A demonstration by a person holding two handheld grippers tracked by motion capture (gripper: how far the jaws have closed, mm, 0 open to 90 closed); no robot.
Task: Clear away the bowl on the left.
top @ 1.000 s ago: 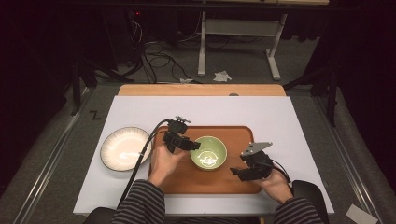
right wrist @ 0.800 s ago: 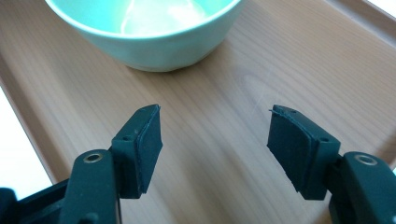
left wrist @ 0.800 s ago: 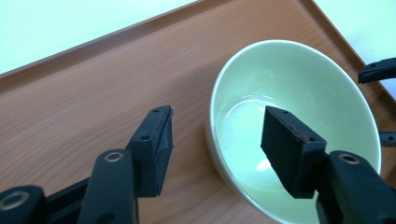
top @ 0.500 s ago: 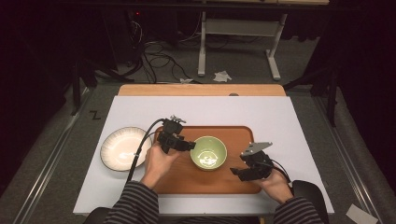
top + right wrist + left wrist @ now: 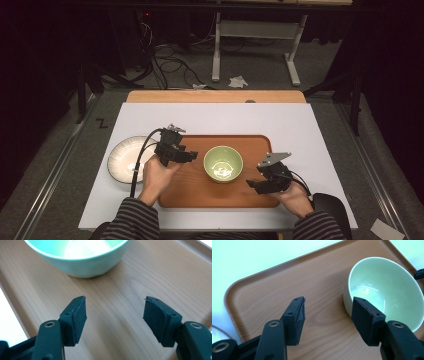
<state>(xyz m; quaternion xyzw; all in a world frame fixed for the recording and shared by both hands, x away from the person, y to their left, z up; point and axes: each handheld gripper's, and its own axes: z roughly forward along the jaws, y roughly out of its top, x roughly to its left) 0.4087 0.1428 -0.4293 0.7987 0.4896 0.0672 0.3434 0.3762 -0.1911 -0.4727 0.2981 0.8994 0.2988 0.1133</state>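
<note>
Pale green bowl (image 5: pixel 223 163) sat upright and empty near the middle of the wooden tray (image 5: pixel 197 192), nothing touching it. Left gripper (image 5: pixel 186 155) hovered over the tray's left part, just beside the bowl, jaws spread wide and holding nothing; seen along those jaws in the left gripper view, bowl (image 5: pixel 384 290) lay ahead and off to one side, its wall close to one jaw but clear of it, bare tray (image 5: pixel 262 290) between the two. Right gripper (image 5: pixel 253 186) hung low over the tray's near right part, jaws likewise wide apart and empty, with the bowl (image 5: pixel 80 257) just beyond their tips and wood grain (image 5: pixel 115 315) showing through the gap. White ribbed plate (image 5: pixel 121 159) rested on the table's white mat (image 5: pixel 300 120), off the tray's left edge, partly behind the left gripper's cable. Risk from here, as a guess: a glazed rim pinched on one side only, likely to slip or tip; a jaw nudged against the bowl's wall, apt to skid it across the smooth tray; the trailing cable, free to drag over the plate.
</note>
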